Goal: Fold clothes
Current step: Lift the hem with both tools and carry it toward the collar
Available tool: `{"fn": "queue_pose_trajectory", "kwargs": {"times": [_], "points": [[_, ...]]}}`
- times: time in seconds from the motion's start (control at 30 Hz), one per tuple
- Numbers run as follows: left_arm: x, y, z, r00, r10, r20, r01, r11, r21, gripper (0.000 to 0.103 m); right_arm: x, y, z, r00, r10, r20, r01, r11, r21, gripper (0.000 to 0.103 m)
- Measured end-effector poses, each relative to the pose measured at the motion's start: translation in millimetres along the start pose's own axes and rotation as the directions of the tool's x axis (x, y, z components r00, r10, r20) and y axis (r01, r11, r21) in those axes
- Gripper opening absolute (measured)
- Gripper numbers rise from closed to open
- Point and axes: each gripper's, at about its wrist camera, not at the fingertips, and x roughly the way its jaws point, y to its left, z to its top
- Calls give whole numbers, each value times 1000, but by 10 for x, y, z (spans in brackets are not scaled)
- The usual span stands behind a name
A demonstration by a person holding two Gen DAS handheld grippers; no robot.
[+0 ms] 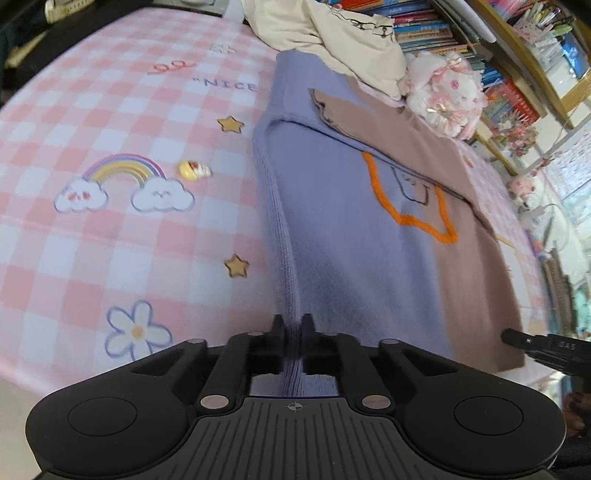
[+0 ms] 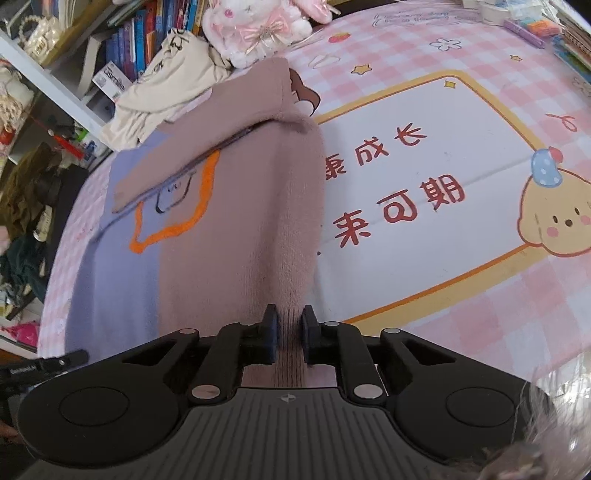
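Sweater [image 1: 332, 229] lies flat on my pink checked bedsheet [image 1: 110, 229], half lavender, half mauve, sleeves folded across the chest over an orange outline. My left gripper [image 1: 293, 332] is clamped on the ribbed hem at the lavender corner; my right gripper [image 2: 288, 328] is pinched shut on the hem at the mauve corner.

Left view only: rainbow and star prints, and a small yellow toy [image 1: 194, 170] lying loose on the sheet just off the sweater's lavender edge. The right gripper's tip pokes in at that frame's right edge.

Right view only: big framed panel with red characters and a cartoon puppy, beside the mauve edge.

Both show the cream garment [image 2: 166, 92] heaped at the far end, overlapping the sweater's top, with a plush bunny [image 2: 251, 29] beside it and a bookshelf [image 1: 480, 44] behind.

Open sheet on both flanks. Far end is crowded.
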Motion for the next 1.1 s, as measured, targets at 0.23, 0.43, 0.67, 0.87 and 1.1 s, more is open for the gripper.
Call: {"fn": "queue_pose_trajectory", "kwargs": {"times": [0.23,0.43,0.67,0.87,1.1], "points": [[-177,150,-140,982,-162,-100,160,987,-27,4,-322,-124,-111,996,28,-83,-29,1000,-11,11],[-309,146,-245,950,-250,-188,252,968,-13,4,-582,-203,-215,979,53,-197,-56,998,-7,11],[-525,119,140,903,-426,55,429,897,-110,4,-868,-260,110,969,245,31,-246,948,202,11],[-600,89,622,834,-446,325,511,847,-148,4,-834,-359,572,861,409,302,-501,784,367,11],[-358,46,1183,798,-399,452,510,847,-152,4,-456,-116,1183,811,434,394,-568,748,345,11]]}}
